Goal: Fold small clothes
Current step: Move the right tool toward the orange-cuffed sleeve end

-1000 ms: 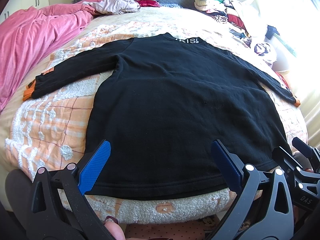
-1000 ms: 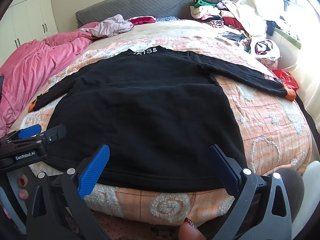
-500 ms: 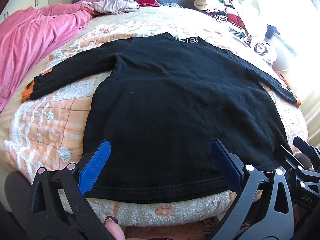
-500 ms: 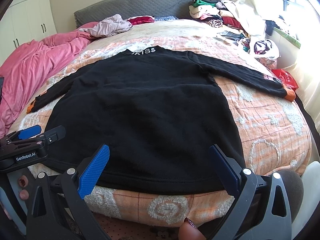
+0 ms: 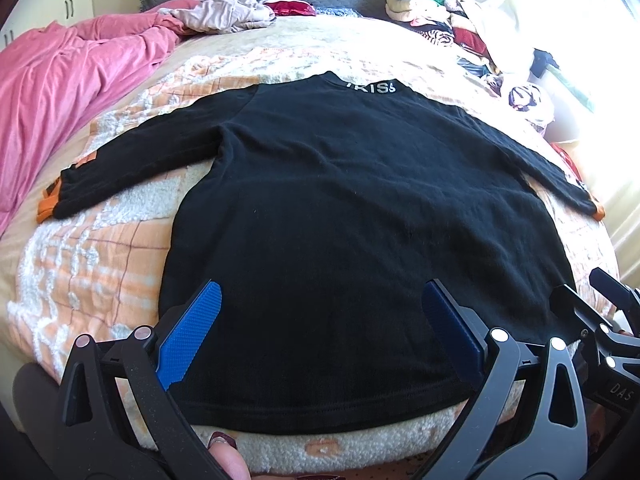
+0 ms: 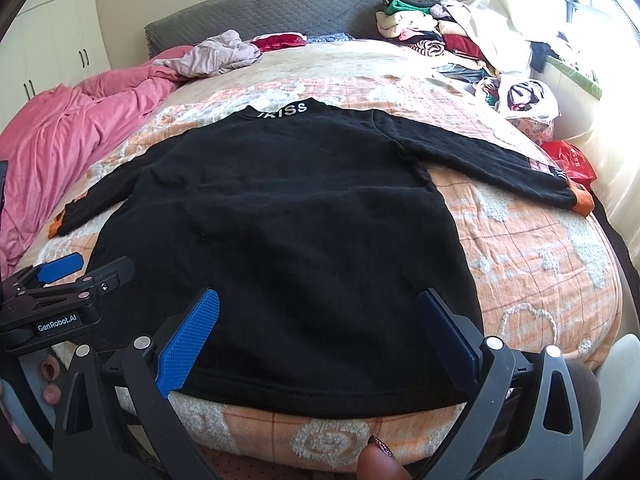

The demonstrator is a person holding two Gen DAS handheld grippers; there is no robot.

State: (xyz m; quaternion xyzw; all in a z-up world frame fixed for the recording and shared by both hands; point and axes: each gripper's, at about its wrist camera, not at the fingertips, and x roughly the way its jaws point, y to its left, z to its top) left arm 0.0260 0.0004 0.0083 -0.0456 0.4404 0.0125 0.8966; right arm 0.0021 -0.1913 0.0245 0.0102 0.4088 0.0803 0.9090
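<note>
Beyond both pairs of fingers stretches a bed (image 6: 540, 248) under an orange-and-white fleece blanket (image 5: 88, 256), with a grey quilted headboard (image 6: 256, 8) at its far end and pale cupboard doors (image 6: 52, 40) on the wall left of that. Far to the left of the fingers a pink quilt (image 5: 60, 80) lies bunched along the bed's edge, and a crumpled beige garment (image 6: 216, 56) sits near the headboard with a bit of red cloth just beside it. Straight ahead, the black sweater (image 5: 352, 216) lies flat on the blanket with its back up, white letters on the collar at the far side, both sleeves spread outward and ending in orange cuffs. Its hem lies nearest, between and just beyond the fingertips in each wrist view. To the far right a heap of mixed clothes (image 6: 432, 36) runs along the bright window side, and a red bag (image 6: 572, 160) lies near the right cuff.

The left gripper (image 5: 320, 308) has its fingers spread wide and holds nothing; they hover above the hem. The right gripper (image 6: 318, 314) is likewise spread wide and empty over the hem's right half. In the right wrist view the left tool appears at the lower left, level with the sweater's left corner. A fingertip with dark polish shows at the bottom edge of each view. Nothing lies on the sweater.
</note>
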